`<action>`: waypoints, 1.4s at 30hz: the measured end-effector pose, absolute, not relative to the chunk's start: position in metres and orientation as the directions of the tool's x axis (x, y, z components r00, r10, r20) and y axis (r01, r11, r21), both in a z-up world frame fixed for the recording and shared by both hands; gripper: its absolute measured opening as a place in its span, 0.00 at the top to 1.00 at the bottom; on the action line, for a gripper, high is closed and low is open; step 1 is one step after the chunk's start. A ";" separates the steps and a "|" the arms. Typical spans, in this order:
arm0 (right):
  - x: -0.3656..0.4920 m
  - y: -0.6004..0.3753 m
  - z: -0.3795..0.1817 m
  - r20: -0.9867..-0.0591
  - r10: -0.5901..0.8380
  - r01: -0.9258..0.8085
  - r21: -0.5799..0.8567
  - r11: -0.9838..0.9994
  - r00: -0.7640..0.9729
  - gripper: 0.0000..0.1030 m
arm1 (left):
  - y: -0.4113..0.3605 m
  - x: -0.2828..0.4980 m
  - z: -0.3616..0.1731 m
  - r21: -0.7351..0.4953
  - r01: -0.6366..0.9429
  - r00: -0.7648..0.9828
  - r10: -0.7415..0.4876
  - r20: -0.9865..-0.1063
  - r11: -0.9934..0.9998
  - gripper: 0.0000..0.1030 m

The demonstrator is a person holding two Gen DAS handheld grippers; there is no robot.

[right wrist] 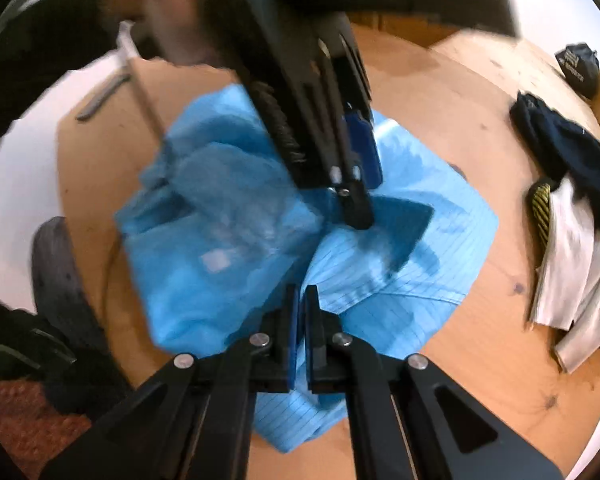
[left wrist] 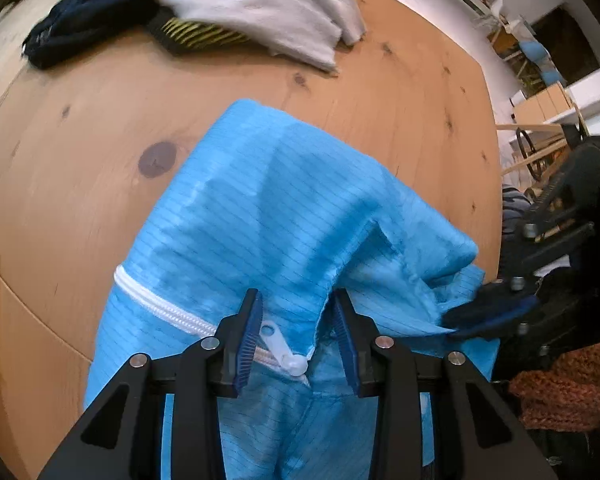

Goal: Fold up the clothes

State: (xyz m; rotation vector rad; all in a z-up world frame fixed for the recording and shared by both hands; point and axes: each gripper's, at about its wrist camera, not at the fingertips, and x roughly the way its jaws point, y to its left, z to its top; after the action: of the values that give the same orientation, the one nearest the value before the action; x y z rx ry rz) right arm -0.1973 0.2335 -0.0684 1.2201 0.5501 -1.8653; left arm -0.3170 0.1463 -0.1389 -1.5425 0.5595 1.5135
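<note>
Fabric of the blue garment (left wrist: 284,200) lies bunched at the middle of the wooden surface (left wrist: 80,160). The left tool (left wrist: 298,312) stands with its 2 fingers spread above the white zipper (left wrist: 168,308), gripping nothing, while the right tool (right wrist: 302,300) is clamped on a fold of that garment. Toward 12 o'clock in the left view sits a pile of dark and grey clothes (left wrist: 260,4).

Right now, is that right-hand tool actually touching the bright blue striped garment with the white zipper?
Touching. The right wrist view shows the right tool pinched shut on a fold of the bright blue striped garment, with cloth bunched between its pads.
</note>
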 end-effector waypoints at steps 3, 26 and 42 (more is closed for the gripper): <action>-0.198 0.237 -0.086 -0.919 -0.377 0.816 0.128 -0.563 -0.116 0.96 | 0.146 -0.318 -0.142 -0.258 -0.809 0.149 0.241 -0.959 -0.528 0.69; -0.297 0.232 -0.076 -0.871 -0.436 0.752 0.129 -0.646 -0.225 0.61 | 0.128 -0.248 -0.111 -0.130 -0.860 0.032 0.203 -0.979 -0.494 0.62; -0.299 0.237 -0.090 -0.760 -0.642 0.676 0.528 -0.515 0.104 0.98 | 0.142 -0.264 -0.126 -0.109 -0.873 0.026 0.178 -0.984 -0.475 0.62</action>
State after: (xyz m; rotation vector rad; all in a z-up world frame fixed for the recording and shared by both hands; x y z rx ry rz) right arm -0.2989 0.2372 -0.0900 1.3508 0.0368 -1.6233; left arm -0.2644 0.1419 -0.1262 -1.4628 0.7480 1.5840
